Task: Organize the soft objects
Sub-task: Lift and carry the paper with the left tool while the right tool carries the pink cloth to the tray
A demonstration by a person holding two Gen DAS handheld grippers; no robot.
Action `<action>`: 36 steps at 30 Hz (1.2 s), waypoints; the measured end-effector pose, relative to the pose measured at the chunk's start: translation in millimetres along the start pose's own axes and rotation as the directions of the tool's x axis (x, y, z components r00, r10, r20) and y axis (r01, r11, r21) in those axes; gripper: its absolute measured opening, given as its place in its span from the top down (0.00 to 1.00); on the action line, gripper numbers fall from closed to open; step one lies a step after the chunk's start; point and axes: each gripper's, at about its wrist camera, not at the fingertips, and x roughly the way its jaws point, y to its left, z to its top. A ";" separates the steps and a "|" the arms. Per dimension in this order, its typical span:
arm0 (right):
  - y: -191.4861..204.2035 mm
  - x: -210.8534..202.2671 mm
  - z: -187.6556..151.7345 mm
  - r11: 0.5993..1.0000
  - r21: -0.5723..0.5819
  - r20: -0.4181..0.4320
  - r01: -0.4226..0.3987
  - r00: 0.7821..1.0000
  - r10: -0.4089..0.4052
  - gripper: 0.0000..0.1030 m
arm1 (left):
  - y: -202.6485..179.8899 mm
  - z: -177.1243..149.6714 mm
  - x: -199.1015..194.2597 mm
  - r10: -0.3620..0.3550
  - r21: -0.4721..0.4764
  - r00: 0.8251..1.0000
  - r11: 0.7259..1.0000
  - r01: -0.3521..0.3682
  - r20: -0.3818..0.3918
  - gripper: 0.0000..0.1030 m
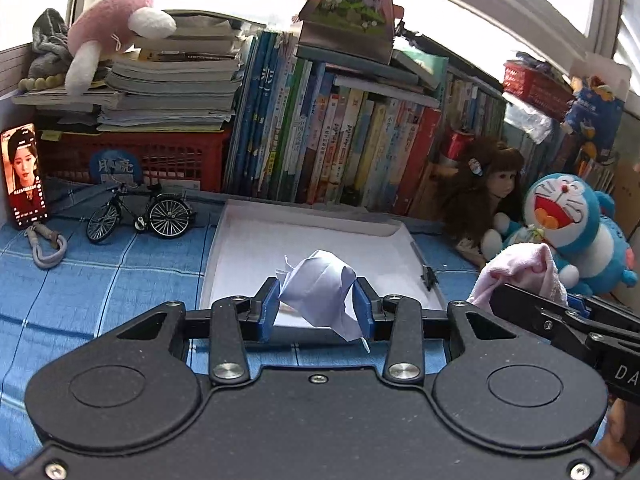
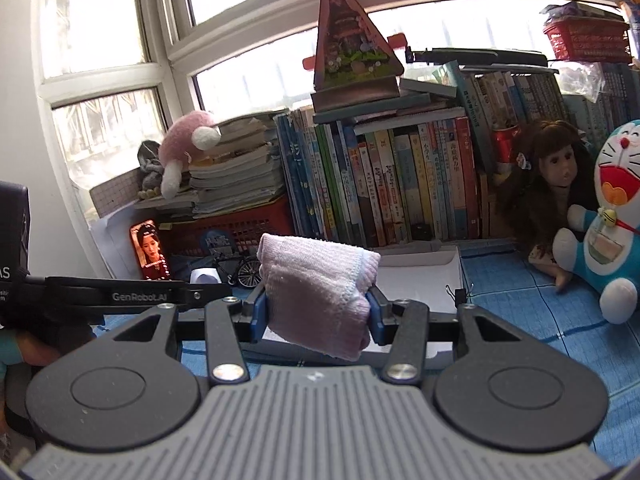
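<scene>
Fingers of your left gripper [image 1: 318,307] clamp a crumpled pale lavender cloth [image 1: 320,290] and your right gripper [image 2: 316,310] clamps a folded pink knit cloth [image 2: 316,286], with a shallow white cardboard tray [image 1: 248,248] just beyond, unobstructed.

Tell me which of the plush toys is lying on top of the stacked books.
The pink and white plush, draped over the book stack at the back left. The blue cat plush sits on the blue cloth beside the doll.

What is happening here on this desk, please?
A person holds a tool in each hand and is sorting soft things. The left tool grips a crumpled white cloth above the white tray. The right tool grips a folded pink cloth, also raised off the blue tablecloth. Neither cloth is set down yet.
</scene>
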 end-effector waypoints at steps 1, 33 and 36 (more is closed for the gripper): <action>0.3 4.6 1.7 1.000 -0.002 -0.008 0.004 1.000 -0.005 0.50 | 0.6 3.1 5.8 0.007 0.002 1.000 1.000 -0.007 -0.009 0.64; -17.5 146.7 25.3 0.983 0.147 -0.291 0.112 0.955 -0.065 0.50 | 44.9 27.7 152.3 0.042 -0.054 0.957 0.997 -0.060 -0.288 0.63; -17.0 159.0 21.1 0.982 0.152 -0.313 0.115 0.948 -0.063 0.50 | 46.4 25.3 160.8 0.056 -0.042 0.951 0.996 -0.073 -0.305 0.63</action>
